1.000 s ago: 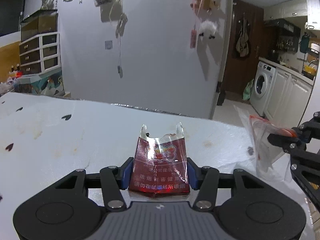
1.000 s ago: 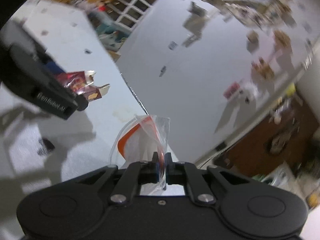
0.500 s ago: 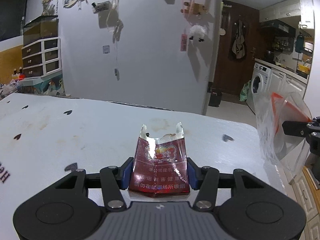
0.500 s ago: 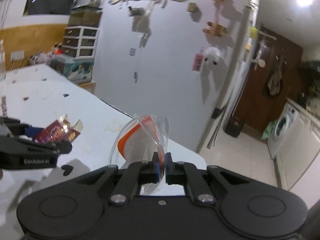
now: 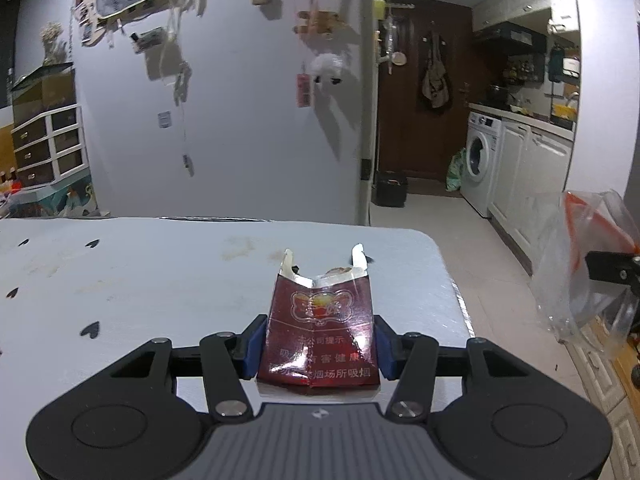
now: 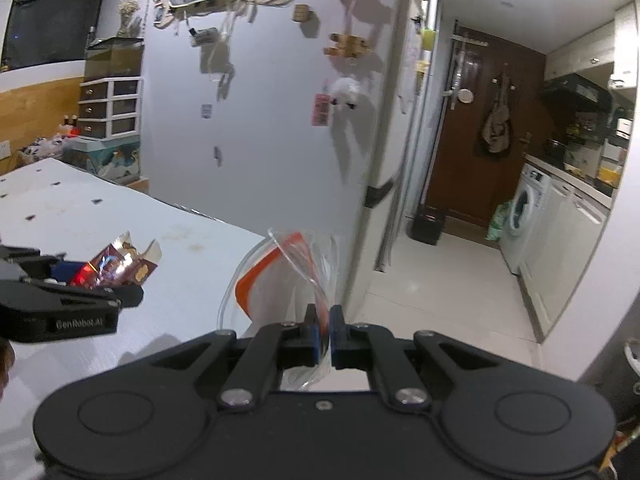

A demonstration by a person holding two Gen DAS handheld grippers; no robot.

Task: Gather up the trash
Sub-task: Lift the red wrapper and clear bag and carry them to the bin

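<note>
Left wrist view shows print on the cigarette pack (image 5: 320,332) its hand-held gripper (image 5: 320,346) clamps.

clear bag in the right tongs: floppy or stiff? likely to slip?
Probably floppy: the clear plastic bag sags and crumples beyond the right tongs. Likely very light, being thin see-through film. It could slip, since only a small fold sits between the shut pads.

The white surface (image 5: 168,280) has a rounded corner at 3 o'clock; small dark heart-shaped marks (image 5: 90,329) dot it toward 9, with faint brownish stains (image 5: 240,246), possibly spills, at 12.
</note>
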